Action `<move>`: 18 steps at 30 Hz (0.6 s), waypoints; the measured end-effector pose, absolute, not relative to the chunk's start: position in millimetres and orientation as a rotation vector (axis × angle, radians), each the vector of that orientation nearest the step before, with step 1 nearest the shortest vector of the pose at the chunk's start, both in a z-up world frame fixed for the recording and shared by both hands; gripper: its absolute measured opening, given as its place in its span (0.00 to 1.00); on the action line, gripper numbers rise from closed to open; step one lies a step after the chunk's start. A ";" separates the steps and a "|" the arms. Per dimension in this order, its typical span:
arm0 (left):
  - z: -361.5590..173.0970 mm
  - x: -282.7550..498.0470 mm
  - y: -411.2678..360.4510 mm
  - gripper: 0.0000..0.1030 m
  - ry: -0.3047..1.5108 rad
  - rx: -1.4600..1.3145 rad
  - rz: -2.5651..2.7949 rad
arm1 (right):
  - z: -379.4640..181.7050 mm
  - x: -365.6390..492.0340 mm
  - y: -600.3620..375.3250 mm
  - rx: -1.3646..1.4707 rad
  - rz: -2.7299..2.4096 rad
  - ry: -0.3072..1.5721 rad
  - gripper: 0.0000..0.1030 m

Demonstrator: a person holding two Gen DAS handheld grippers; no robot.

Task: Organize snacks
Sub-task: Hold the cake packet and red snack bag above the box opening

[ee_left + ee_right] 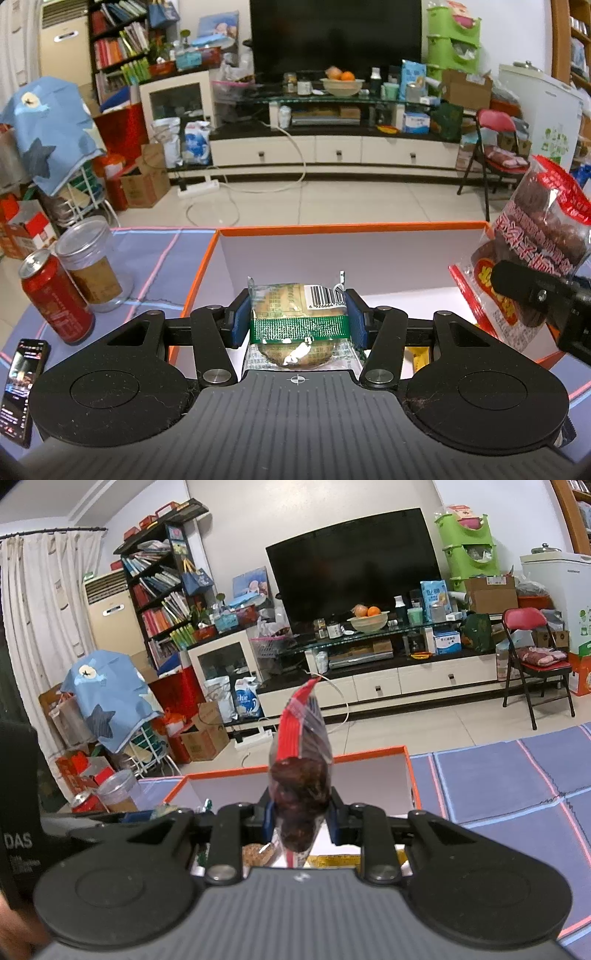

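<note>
Two snack packs in hand, one per tongs. Left tongs [298, 320] pinching a wrapped round cake [297, 325], blue pads pressed on its left and right edges. Pack lies flat, long axis running fore-aft along the fingers, green band across it side to side, barcode at the far right corner. It hangs over the near part of the orange-rimmed box [332, 227], above the white interior.

Right tongs [300, 821] pressed on a clear bag of dark dried fruit [300, 794]. Bag stands on edge, long axis tilted up and away from the tongs, red sealed top pointing toward the far side of the room. In the left wrist view the same bag [535, 236] sits over the box's right rim, printed face toward the left camera, leaning up and right.

Box count: one, open-topped, on the blue checked counter [517, 775]. Inside, under the packs: one yellow pack [419, 359] at the near edge, partly hidden; anything else there I can't make out.

On the counter left of the box: one red can [55, 295], one clear lidded jar [92, 262] just beside it, touching or not I can't tell, and one phone [22, 387] lying flat, screen lit.
</note>
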State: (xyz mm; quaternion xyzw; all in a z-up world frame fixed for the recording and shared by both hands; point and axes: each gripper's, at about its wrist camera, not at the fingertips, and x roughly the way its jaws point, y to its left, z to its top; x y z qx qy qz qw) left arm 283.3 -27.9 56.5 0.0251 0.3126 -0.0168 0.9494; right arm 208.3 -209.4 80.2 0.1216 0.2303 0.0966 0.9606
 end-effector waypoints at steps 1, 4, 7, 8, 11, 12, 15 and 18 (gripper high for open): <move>56.5 283.2 -27.3 0.20 0.636 0.048 -0.032 | 80.3 208.9 -209.6 0.245 0.197 0.469 0.25; 57.2 283.0 -29.1 0.20 0.633 0.046 -0.034 | 81.3 208.9 -210.7 0.243 0.198 0.470 0.25; 57.3 281.4 -30.5 0.20 0.633 0.052 -0.040 | 81.2 207.9 -210.7 0.242 0.196 0.469 0.25; 57.3 281.3 -30.7 0.20 0.634 0.053 -0.041 | 81.0 207.5 -210.6 0.242 0.196 0.469 0.25; 57.3 281.1 -30.7 0.20 0.633 0.053 -0.041 | 81.0 207.5 -210.7 0.243 0.197 0.469 0.25; 57.2 281.2 -30.8 0.20 0.633 0.053 -0.040 | 81.0 207.9 -211.1 0.243 0.198 0.469 0.25; 56.8 281.7 -31.8 0.20 0.634 0.056 -0.039 | 81.1 207.6 -211.9 0.242 0.199 0.470 0.25; 56.7 281.2 -32.0 0.20 0.635 0.059 -0.040 | 82.4 209.1 -213.9 0.244 0.201 0.471 0.25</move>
